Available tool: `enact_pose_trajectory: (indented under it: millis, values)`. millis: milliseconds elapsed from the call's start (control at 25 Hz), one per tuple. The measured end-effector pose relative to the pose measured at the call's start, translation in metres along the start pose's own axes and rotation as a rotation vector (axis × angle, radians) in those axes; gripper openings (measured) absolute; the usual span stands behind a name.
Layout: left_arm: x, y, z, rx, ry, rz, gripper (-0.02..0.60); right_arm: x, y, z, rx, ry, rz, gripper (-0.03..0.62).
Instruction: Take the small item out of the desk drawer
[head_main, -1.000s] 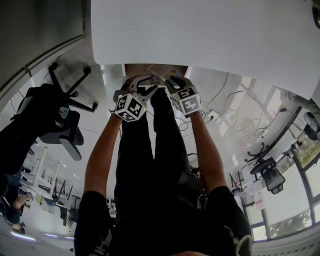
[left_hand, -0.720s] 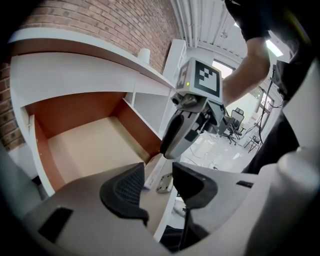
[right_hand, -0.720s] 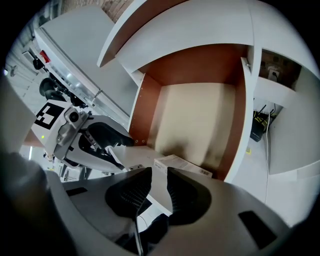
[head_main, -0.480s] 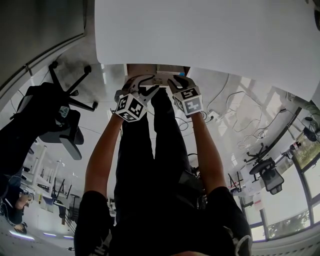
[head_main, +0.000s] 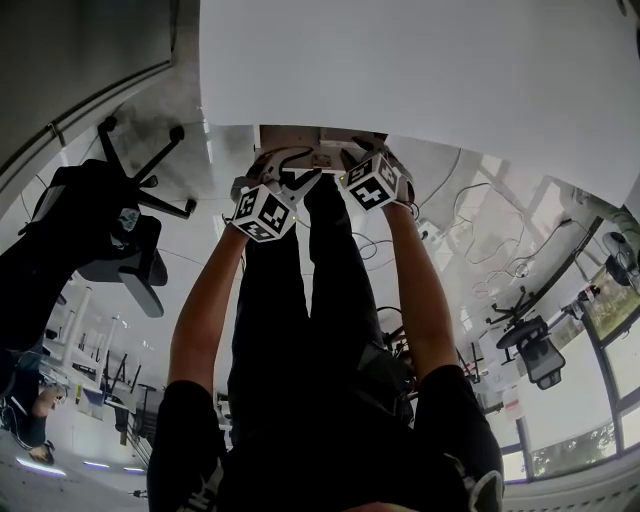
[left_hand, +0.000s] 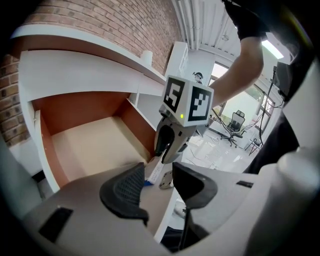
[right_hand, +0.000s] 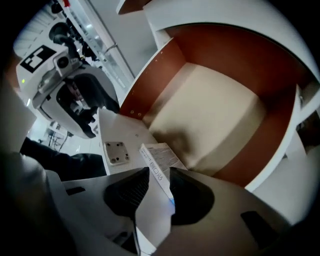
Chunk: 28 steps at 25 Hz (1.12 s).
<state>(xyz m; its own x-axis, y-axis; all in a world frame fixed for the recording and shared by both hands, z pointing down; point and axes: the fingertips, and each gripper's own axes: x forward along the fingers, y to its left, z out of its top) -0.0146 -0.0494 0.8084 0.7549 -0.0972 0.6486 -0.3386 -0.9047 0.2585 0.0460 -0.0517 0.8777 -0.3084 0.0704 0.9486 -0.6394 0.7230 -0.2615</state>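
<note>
**Item:** small white cardboard box with printed text and a blue trim (right_hand: 160, 157). It is out over the front of the drawer, raised above the floor of the drawer and sloping down towards the front panel.

**Container:** open desk drawer (right_hand: 150, 85) with reddish-brown wooden walls, a pale beige floor and a white front panel. It sits under the white desk top (head_main: 420, 70), and nothing else shows inside it.

**Right gripper** (right_hand: 159, 174) — the box stands between its two dark pads, which look to touch both long sides. The jaws are opening at this moment.

**Left gripper** (left_hand: 158, 169) — its jaws stand spread, with the drawer's white front panel showing in the gap. No pad is seen bearing on the panel, and it carries nothing.

**Fitting:** small square grey metal plate with screw holes (right_hand: 116, 152). It is fixed on the white panel, just beside the box and apart from it.

**Governing relation:** the box's long axis runs straight out from the right gripper's jaws towards the drawer's interior, so the pads bear on its narrow width. The right gripper is on the box; the left is near and lower, at the drawer front.

**Judgement:** the box is clear of the drawer's floor. With the grip easing, it is likely to drop or tip unless it is supported from below.
</note>
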Motion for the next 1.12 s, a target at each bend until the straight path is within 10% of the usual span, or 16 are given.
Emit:
enact_pose_trajectory:
  millis: [400,1120]
  values:
    - [0.002,0.012,-0.001,0.003,0.012,0.016,0.169,0.020,-0.011,-0.015,-0.179,0.135,-0.043,0.126]
    - [0.035,0.028,-0.003,0.089,0.151,0.022,0.169,0.004,-0.021,-0.008,-0.046,-0.008,-0.105,0.140]
